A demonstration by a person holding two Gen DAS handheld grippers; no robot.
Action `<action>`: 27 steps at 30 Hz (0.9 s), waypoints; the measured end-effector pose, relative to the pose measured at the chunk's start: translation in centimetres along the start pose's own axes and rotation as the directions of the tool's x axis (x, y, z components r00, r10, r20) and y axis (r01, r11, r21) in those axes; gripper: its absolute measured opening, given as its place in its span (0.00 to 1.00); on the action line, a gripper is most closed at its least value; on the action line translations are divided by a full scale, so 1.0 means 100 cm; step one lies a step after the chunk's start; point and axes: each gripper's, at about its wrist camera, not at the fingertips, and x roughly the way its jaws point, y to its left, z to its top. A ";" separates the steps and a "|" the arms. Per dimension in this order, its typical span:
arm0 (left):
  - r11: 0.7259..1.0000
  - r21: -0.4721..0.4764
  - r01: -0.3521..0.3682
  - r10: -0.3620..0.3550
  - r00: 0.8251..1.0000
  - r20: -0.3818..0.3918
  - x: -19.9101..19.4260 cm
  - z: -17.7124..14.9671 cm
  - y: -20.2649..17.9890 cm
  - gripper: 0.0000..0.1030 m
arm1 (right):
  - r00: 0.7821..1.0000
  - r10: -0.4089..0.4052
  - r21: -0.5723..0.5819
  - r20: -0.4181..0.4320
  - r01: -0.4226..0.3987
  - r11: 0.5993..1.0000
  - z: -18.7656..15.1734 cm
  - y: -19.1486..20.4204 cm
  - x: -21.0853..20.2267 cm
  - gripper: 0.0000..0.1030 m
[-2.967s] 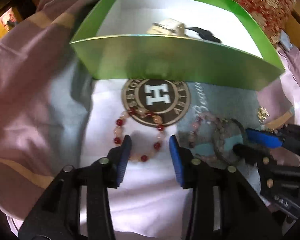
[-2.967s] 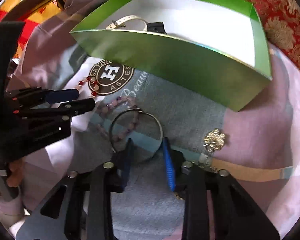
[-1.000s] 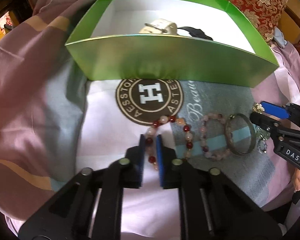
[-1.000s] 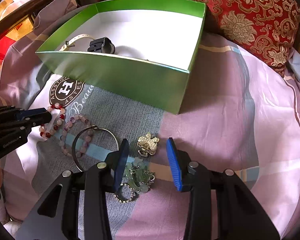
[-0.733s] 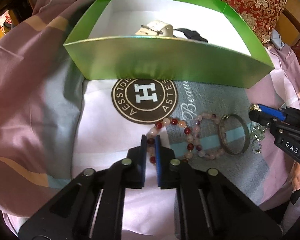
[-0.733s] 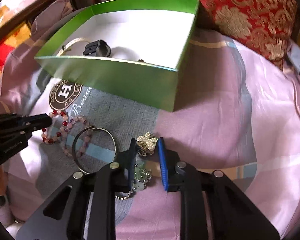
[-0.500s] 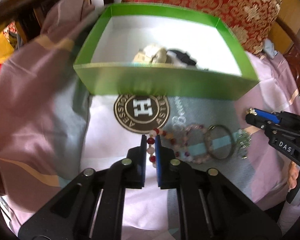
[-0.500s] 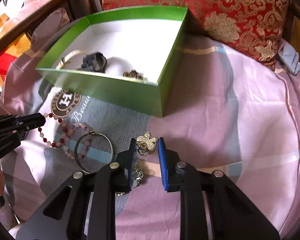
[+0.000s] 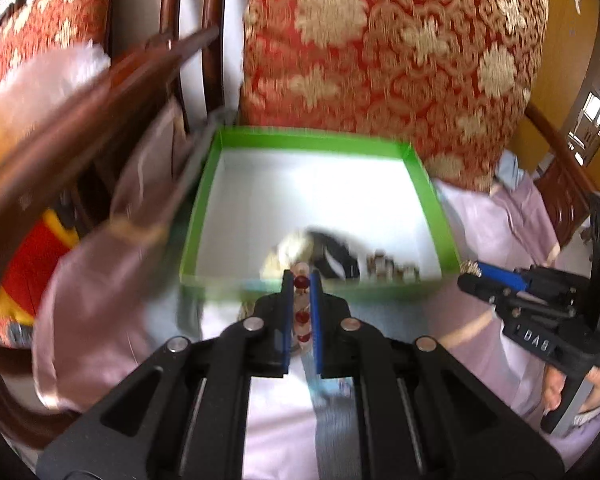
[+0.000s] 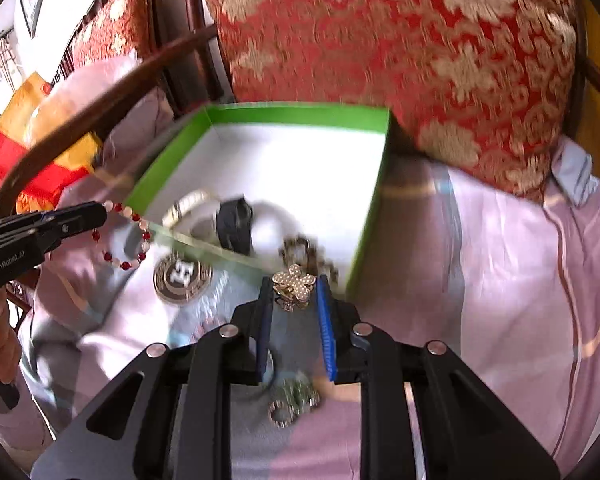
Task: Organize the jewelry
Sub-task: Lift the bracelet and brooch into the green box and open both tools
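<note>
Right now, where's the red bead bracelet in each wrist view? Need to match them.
Left wrist: red bead bracelet at centre, pinched between the left gripper pads, in front of the green box.
Right wrist: far left, bracelet dangles from the left gripper tip, beside the box's near-left corner.
Shared landmark: green box, red-gold cushion behind it.

Glossy green cardboard box (image 10: 370, 216), shiny beaded bracelet (image 10: 126, 240), brocade cloth cushion (image 10: 400, 52).
</note>
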 end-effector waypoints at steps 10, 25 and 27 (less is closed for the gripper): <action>0.999 -0.025 -0.031 0.032 0.999 0.024 0.041 0.055 0.013 0.07 | 1.000 -0.006 0.015 -0.006 0.006 1.000 0.040 0.003 0.043 0.21; 0.997 -0.031 -0.075 0.073 0.996 -0.056 0.092 0.042 0.020 0.18 | 0.999 -0.023 0.008 -0.042 0.024 1.000 0.032 0.000 0.070 0.43; 0.995 -0.009 -0.097 0.096 0.995 -0.040 0.084 0.038 0.013 0.21 | 0.999 -0.017 -0.006 -0.032 0.017 1.000 0.031 0.003 0.061 0.43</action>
